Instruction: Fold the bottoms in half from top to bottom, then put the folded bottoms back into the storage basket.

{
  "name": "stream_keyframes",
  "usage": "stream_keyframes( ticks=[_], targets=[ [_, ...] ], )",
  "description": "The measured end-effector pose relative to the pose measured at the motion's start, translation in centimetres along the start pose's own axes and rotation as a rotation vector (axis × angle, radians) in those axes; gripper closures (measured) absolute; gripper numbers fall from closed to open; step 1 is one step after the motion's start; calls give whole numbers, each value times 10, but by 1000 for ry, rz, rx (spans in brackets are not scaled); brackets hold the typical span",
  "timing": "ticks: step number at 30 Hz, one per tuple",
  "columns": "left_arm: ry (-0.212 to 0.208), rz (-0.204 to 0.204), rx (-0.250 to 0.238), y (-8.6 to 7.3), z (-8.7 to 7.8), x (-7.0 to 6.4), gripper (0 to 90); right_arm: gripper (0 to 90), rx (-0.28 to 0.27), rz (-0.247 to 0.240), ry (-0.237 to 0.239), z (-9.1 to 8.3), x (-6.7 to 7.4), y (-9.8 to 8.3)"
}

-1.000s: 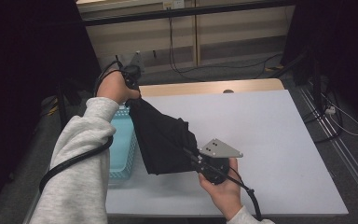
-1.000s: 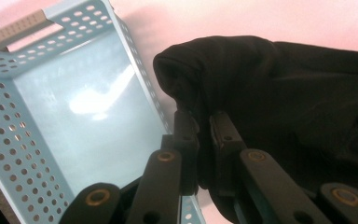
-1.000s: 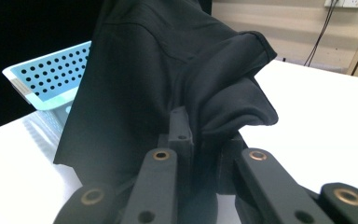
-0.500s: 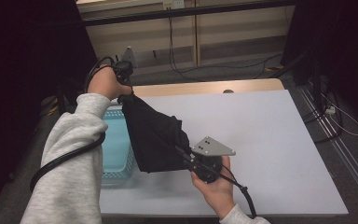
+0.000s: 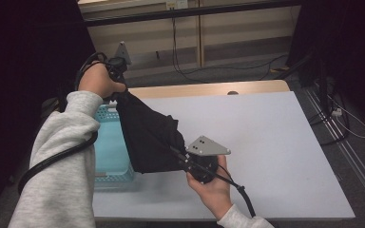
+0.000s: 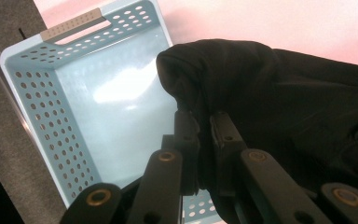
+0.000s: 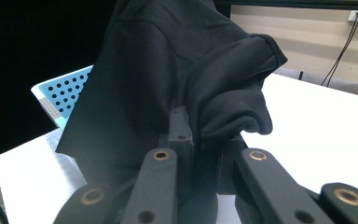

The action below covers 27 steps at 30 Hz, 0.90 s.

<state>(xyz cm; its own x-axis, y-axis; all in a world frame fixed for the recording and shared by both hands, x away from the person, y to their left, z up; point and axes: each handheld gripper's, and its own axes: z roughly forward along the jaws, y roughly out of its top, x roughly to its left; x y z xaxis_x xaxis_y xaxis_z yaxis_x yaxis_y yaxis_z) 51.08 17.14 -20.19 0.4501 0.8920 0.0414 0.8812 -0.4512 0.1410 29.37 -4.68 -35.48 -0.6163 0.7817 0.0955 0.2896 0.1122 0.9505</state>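
Left gripper (image 6: 200, 123): I am clamping one edge of the black garment (image 5: 147, 135) | right gripper (image 7: 204, 126): I am clamping its opposite bunched edge | garment: hanging stretched between my two grippers, partly over the light-blue perforated basket (image 6: 51, 112) beneath my left gripper, above the white table (image 5: 275, 137).

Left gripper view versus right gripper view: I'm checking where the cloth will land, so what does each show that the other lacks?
The left gripper view looks down into the light blue basket's bare floor and its handle slot. The right gripper view shows the white table and wall cables beyond. Both show the black garment pinched between that gripper's own jaws, and the perforated basket.
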Motion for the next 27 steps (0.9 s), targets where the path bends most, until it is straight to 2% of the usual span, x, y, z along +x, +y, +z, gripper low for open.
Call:
stream_keyframes(
  ticks=[5, 15, 19, 27],
  targets=[
    [1, 0, 3, -2, -2, 7, 833, 814, -1, -6, 9, 4, 5, 4],
    [8, -24, -23, -6, -11, 24, 833, 814, 1, -14, 36, 18, 15, 10],
    [24, -29, -29, -9, -13, 32, 833, 814, -5, 1, 59, 27, 21, 13],
    [49, -53, -36, -13, -14, 51, 834, 814, 3, -11, 94, 50, 39, 15]
  ],
)
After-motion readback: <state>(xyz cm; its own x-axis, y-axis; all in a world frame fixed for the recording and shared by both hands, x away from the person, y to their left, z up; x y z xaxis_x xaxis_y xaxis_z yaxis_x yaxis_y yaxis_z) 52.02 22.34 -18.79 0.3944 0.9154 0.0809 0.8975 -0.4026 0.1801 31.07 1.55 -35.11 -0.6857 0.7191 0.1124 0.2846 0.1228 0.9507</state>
